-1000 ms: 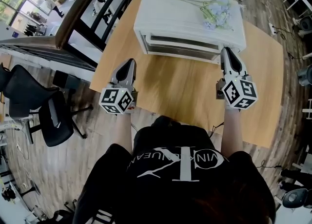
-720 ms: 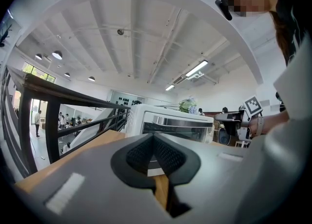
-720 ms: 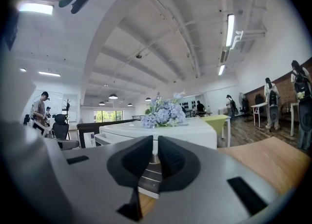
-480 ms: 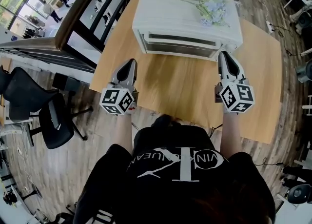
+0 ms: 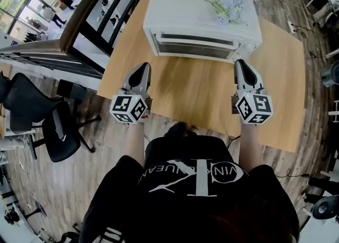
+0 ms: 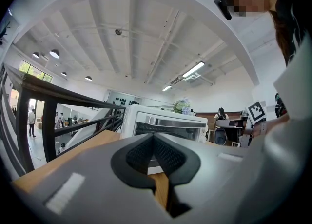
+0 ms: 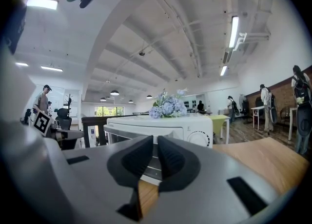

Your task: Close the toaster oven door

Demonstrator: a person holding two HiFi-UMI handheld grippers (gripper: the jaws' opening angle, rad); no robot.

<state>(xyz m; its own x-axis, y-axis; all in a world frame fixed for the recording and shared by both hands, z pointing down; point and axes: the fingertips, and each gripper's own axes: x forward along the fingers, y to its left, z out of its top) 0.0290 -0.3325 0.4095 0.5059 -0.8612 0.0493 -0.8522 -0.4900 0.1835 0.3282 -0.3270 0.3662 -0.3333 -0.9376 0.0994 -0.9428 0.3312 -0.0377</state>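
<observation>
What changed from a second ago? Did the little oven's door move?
The toaster oven door swung up the last bit and now looks shut. The right gripper, which was at the door's right corner, drew back from it, jaws together on nothing. The left gripper stayed put over the table, also shut, and the flowers stayed lying on top.

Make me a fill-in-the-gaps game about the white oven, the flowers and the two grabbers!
The flowers lie on ____ of the toaster oven.
The toaster oven's door is ____.
The left gripper and the right gripper each hold ____ between their jaws.
Both grippers point at the oven across the ____ table.
Missing words: top; closed; nothing; wooden.
</observation>
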